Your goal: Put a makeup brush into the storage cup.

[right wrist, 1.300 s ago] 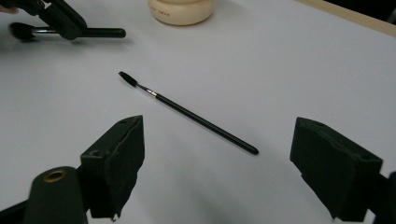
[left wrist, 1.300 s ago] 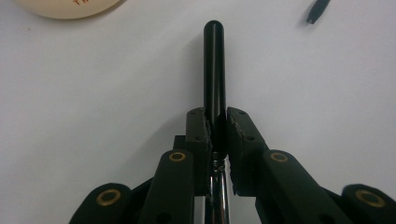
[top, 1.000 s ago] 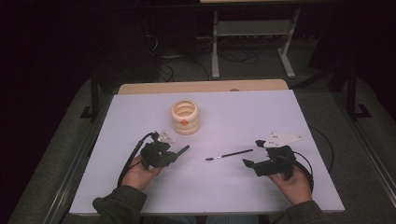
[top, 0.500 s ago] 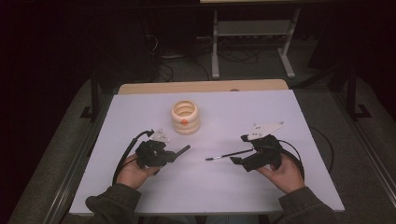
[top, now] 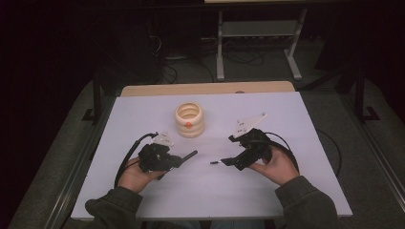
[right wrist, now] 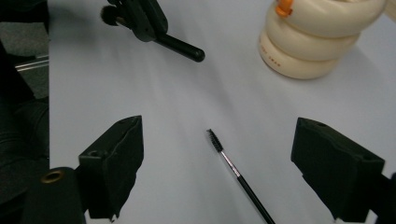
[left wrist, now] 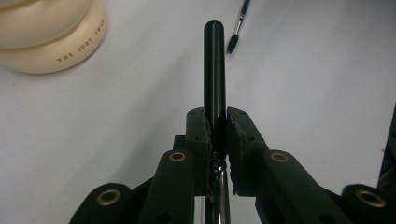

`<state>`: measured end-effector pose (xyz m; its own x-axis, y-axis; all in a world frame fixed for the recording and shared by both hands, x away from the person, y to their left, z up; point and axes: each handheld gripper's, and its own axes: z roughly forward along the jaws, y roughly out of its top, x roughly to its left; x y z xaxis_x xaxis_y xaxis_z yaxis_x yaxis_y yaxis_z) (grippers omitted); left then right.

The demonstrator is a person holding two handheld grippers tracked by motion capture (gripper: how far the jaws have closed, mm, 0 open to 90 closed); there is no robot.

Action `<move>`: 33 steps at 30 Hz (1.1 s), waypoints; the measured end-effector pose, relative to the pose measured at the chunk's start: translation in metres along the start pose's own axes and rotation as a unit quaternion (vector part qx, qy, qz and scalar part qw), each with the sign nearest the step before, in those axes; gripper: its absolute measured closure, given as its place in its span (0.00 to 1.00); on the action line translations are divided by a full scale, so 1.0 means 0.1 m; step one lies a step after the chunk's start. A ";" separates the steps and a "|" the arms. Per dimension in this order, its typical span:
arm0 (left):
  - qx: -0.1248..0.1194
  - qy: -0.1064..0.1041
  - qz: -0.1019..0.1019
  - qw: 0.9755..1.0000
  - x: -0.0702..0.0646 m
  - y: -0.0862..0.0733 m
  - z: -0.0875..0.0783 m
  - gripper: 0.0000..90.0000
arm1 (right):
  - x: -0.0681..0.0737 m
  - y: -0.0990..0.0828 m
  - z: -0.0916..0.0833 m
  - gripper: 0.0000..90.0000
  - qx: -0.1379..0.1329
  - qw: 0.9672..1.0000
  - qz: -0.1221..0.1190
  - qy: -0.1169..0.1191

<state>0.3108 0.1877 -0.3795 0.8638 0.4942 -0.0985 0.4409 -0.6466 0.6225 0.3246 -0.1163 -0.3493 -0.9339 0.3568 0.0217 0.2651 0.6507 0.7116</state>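
Left gripper [top: 184, 159] clamped on a black brush handle [left wrist: 214, 70], handle poking straight out past the jaws. Right gripper [right wrist: 217, 172] wide open, nothing between the pads, straddling the thin spoolie brush [right wrist: 236, 172] flat on the white table [top: 305, 143]. Bristle tip [top: 213, 162] just peeking out ahead of the right gripper, well short of the cream ringed holder [top: 189, 119]. Looks like a pick-up about to happen. Best bet: drop straight down with the shaft centred between the pads, close on the mid-shaft rather than the bristles, squeeze gently since the wand is thin and could roll or skid. Lift level, clear of the left gripper's handle.
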 end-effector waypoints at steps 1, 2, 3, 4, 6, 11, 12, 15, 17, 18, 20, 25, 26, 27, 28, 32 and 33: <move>-0.004 0.000 0.001 1.000 -0.01 0.00 0.00 0.89 | 0.00 0.02 0.01 0.18 0.002 1.000 -0.004 0.003; -0.005 -0.001 0.004 1.000 -0.02 0.01 -0.01 0.89 | 0.00 0.03 0.02 0.18 0.006 1.000 -0.009 0.004; -0.005 -0.001 0.004 1.000 -0.02 0.01 -0.01 0.89 | 0.00 0.06 0.03 0.18 0.008 1.000 -0.013 0.006; -0.005 -0.004 0.011 1.000 -0.03 0.03 -0.02 0.89 | 0.00 0.08 0.03 0.18 0.008 1.000 -0.012 0.012; -0.006 -0.004 0.018 1.000 -0.04 0.06 -0.04 0.89 | 0.00 0.12 0.04 0.18 0.007 1.000 -0.017 0.019; -0.009 -0.013 0.035 0.999 -0.06 0.12 -0.09 0.89 | 0.00 0.22 0.05 0.22 0.011 0.999 -0.037 0.033; -0.012 -0.015 0.032 0.999 -0.07 0.13 -0.09 0.89 | 0.02 0.24 0.04 0.22 0.012 0.999 -0.032 0.039; -0.010 -0.019 0.048 0.999 -0.09 0.17 -0.10 0.89 | 0.02 0.28 0.07 0.23 0.016 0.998 -0.044 0.042; -0.008 -0.021 0.058 0.998 -0.11 0.18 -0.09 0.89 | 0.03 0.30 0.10 0.24 0.020 0.997 -0.052 0.046; -0.007 -0.025 0.059 0.998 -0.13 0.19 -0.07 0.89 | 0.03 0.31 0.11 0.25 0.021 0.997 -0.053 0.048; -0.007 -0.028 0.066 0.997 -0.16 0.21 -0.05 0.89 | 0.05 0.33 0.16 0.26 0.027 0.996 -0.061 0.054; -0.003 -0.044 0.093 0.995 -0.21 0.23 -0.01 0.89 | 0.12 0.36 0.33 0.33 0.049 0.992 -0.080 0.081; -0.001 -0.044 0.099 0.994 -0.22 0.24 -0.01 0.89 | 0.14 0.37 0.35 0.35 0.058 0.991 -0.080 0.086; 0.002 -0.047 0.108 0.993 -0.23 0.24 -0.01 0.89 | 0.15 0.37 0.38 0.37 0.061 0.991 -0.083 0.091; -0.005 -0.052 0.100 0.994 -0.26 0.24 0.01 0.89 | 0.16 0.37 0.41 0.39 0.068 0.989 -0.087 0.096; 0.001 -0.061 0.121 0.991 -0.32 0.24 0.04 0.89 | 0.18 0.37 0.48 0.47 0.078 0.986 -0.098 0.112; 0.001 -0.066 0.126 0.990 -0.33 0.24 0.05 0.89 | 0.19 0.36 0.49 0.50 0.081 0.985 -0.100 0.115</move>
<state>0.2938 0.1533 -0.3650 0.9707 0.2369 -0.0402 0.2073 -0.7409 0.6388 0.3286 -0.0533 -0.3573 -0.9961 0.0609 0.0635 0.0868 0.7972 0.5974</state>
